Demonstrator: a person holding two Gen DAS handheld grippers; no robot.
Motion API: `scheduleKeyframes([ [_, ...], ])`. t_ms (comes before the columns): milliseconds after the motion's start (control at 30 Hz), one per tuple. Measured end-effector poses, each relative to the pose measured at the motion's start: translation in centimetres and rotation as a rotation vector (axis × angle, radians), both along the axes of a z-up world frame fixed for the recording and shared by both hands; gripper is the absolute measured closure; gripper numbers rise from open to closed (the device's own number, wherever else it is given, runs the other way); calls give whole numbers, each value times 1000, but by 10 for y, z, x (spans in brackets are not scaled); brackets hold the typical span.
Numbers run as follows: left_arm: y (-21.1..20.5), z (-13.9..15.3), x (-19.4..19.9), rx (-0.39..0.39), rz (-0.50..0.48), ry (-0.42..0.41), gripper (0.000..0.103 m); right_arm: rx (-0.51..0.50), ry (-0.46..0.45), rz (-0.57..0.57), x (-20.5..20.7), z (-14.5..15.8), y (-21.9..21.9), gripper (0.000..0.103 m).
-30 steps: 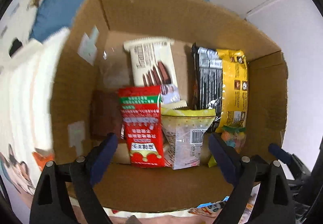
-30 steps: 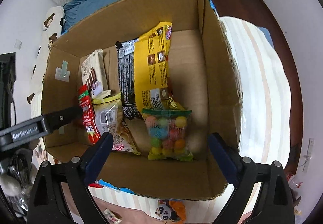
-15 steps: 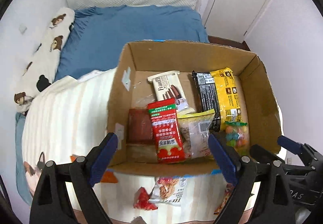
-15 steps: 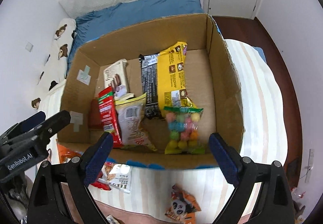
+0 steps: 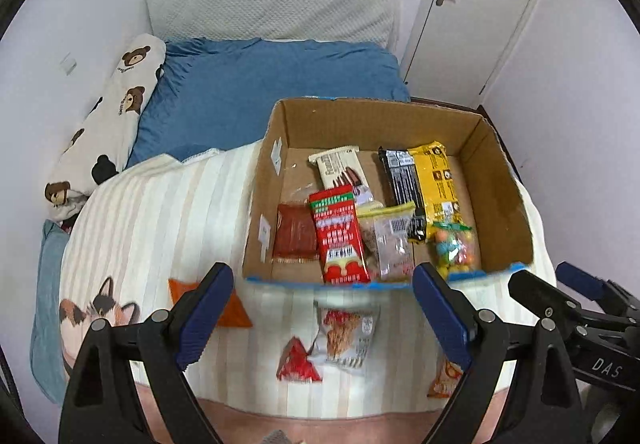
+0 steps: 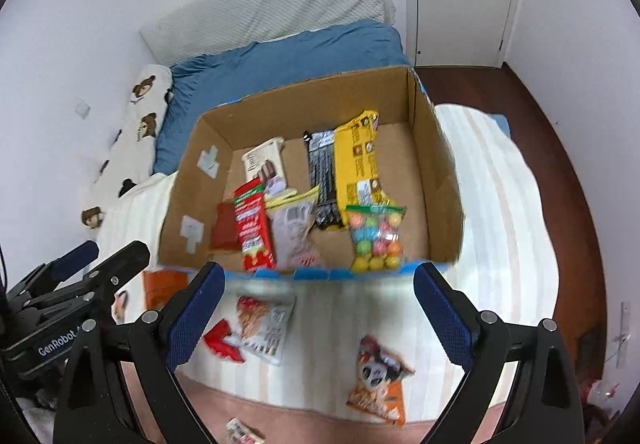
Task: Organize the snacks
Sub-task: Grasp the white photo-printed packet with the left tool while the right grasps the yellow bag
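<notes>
both spread wide and empty: left gripper (image 5: pixel 322 308) and right gripper (image 6: pixel 318 308), touching nothing, hovering over the striped blanket (image 5: pixel 160 212) just short of the cardboard box (image 5: pixel 504 188). inside the box, red packet (image 5: pixel 339 236), yellow bag (image 5: pixel 437 180), candy bag (image 6: pixel 374 234). outside on the blanket, white snack bag (image 5: pixel 346 336) and orange panda packet (image 6: pixel 378 388).

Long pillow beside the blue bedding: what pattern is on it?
White with brown bear faces, clearest in the left wrist view.
</notes>
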State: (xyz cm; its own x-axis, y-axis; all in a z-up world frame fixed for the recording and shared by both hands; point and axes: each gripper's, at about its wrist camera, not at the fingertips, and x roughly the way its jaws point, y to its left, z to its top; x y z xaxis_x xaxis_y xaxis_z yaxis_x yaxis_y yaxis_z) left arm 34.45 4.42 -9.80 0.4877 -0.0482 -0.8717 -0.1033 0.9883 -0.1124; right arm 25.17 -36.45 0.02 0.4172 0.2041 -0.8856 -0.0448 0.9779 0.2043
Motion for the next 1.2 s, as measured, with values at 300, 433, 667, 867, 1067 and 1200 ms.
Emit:
scheduleKeyframes([
  [300,-3,-72,-95,22,-58,177,11,69,178,-53,-95,-69,-38,5],
  [433,-18,-129,-135,36,-123,335,11,99,289,-112,-150,-114,-59,5],
  [667,-45,-198,-173,68,-206,499,11,23,447,-126,-221,-177,-73,5],
  [867,-48,-228,-170,-8,-189,537,27,12,506,-127,-246,-218,-72,6],
  [1067,-40,-235,-170,-31,-148,532,47,4,438,-117,-246,-226,-66,24],
  [1200,-26,-233,-177,-48,-119,524,49,5,396,-77,-241,-221,-52,35],
])
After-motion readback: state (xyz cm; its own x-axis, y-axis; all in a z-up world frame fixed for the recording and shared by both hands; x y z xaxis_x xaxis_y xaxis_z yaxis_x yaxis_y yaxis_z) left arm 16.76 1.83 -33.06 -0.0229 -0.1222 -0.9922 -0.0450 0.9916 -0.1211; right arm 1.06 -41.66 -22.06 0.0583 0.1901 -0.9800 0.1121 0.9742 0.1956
